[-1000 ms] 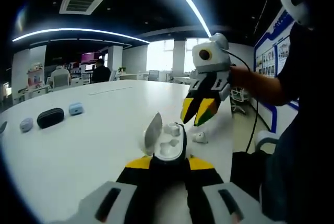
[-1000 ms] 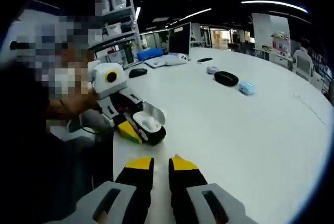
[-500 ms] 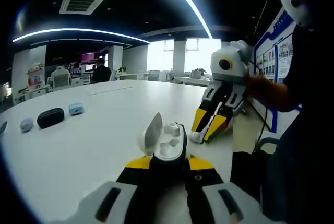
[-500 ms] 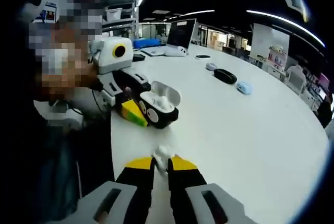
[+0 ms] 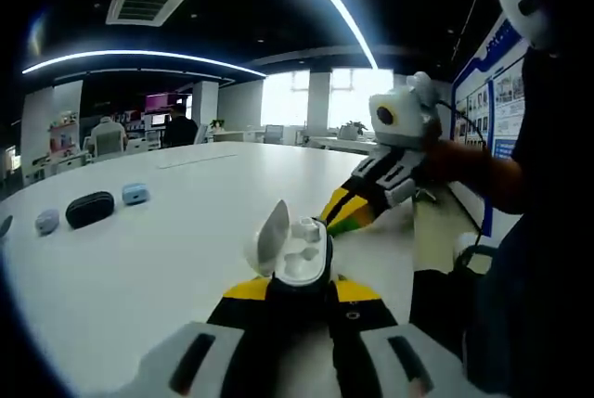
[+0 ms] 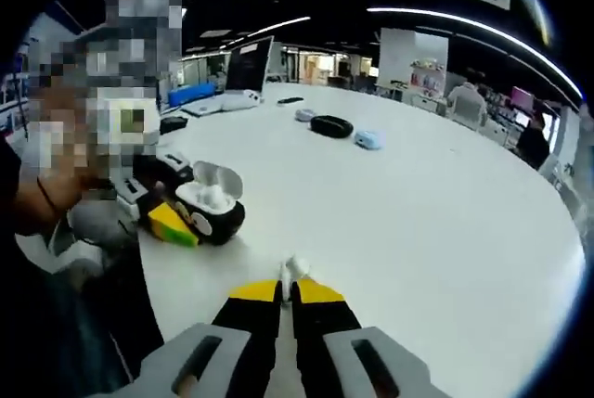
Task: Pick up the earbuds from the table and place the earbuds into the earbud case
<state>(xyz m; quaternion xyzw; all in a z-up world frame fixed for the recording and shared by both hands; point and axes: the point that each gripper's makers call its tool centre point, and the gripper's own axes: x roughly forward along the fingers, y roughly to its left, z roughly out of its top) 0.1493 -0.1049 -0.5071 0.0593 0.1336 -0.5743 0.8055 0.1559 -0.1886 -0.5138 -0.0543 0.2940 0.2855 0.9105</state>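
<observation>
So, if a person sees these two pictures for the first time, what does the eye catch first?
Probably the open white earbud case, clamped in the left claw at the bottom of the left gripper view. Next, the right claw, low in the right gripper view, pinching a small white earbud over the white table. Farther back lie a black pouch and a light blue case.

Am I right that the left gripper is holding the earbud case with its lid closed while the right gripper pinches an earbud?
Not quite. The earbud case held by the left gripper has its lid open, flipped up, as the left gripper view shows. The right gripper does pinch an earbud.
</observation>
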